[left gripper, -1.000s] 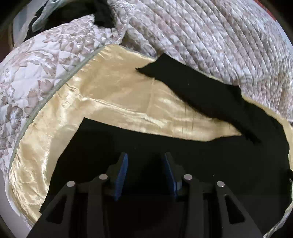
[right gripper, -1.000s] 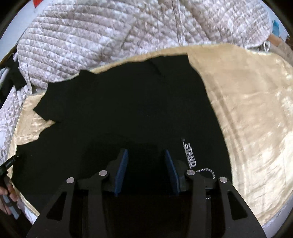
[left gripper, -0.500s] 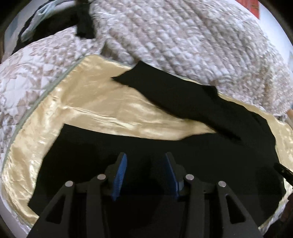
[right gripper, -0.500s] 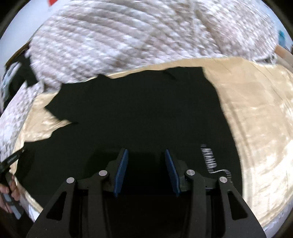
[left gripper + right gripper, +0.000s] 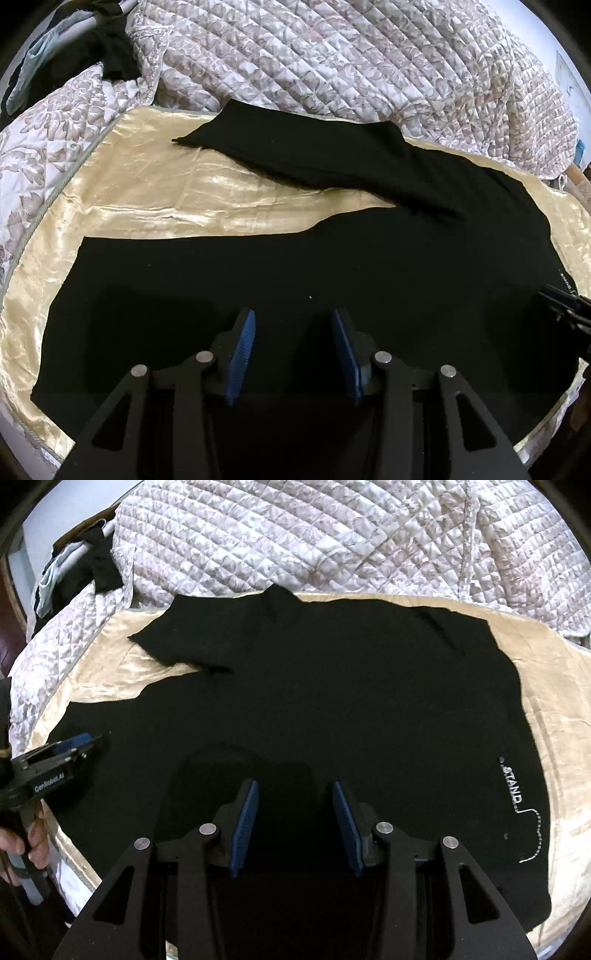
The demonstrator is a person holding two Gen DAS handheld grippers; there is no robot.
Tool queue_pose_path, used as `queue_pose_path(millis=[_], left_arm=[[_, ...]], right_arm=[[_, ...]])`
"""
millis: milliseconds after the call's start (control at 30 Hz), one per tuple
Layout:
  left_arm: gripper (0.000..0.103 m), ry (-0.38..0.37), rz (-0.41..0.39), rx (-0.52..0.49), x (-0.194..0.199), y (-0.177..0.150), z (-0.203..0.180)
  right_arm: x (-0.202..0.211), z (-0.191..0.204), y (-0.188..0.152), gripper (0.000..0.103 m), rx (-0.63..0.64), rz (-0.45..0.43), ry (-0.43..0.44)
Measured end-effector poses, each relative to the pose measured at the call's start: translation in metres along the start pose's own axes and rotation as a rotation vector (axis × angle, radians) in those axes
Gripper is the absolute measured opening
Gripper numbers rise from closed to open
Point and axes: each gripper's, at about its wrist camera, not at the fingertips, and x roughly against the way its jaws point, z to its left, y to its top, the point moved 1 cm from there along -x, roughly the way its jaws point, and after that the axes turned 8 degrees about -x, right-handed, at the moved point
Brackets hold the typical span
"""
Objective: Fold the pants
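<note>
Black pants (image 5: 295, 266) spread on gold sheet (image 5: 155, 192), left gripper (image 5: 293, 350) fingers apart above

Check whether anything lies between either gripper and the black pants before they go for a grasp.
Nothing visible does. The left gripper and right gripper are both open, each directly over the black pants, which lie spread on the gold satin sheet with nothing on top.

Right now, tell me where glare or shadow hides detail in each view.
Left wrist view: sheen on the gold satin sheet; black pants show almost no texture. Right wrist view: the right hand-held gripper shadows the pants; white lettering stays legible.
</note>
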Motion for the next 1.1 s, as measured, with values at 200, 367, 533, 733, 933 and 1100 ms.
queue_pose_path(millis=[200, 367, 533, 733, 933, 1100], left_arm=[[0.046, -0.007, -0.009, -0.01, 0.004, 0.0, -0.004], [0.048, -0.007, 0.004, -0.029, 0.002, 0.0, -0.009], [0.049, -0.002, 0.008, -0.049, 0.0, -0.001, -0.013], [0.049, -0.024, 0.01, -0.055, 0.003, 0.019, -0.006], [0.057, -0.019, -0.064, -0.076, -0.004, 0.081, 0.008], [0.064, -0.055, -0.064, -0.091, -0.042, 0.142, 0.015]], right_arm=[[0.007, -0.006, 0.003, 0.043, -0.023, -0.02, 0.003], [0.005, -0.009, 0.004, 0.043, -0.042, -0.017, 0.004], [0.003, -0.008, 0.003, 0.048, -0.045, -0.005, 0.006], [0.006, -0.011, 0.014, 0.049, -0.047, 0.006, 0.017], [0.009, -0.018, 0.067, 0.057, 0.007, -0.01, 0.036], [-0.017, -0.036, 0.116, 0.06, 0.002, 0.005, 0.048]])
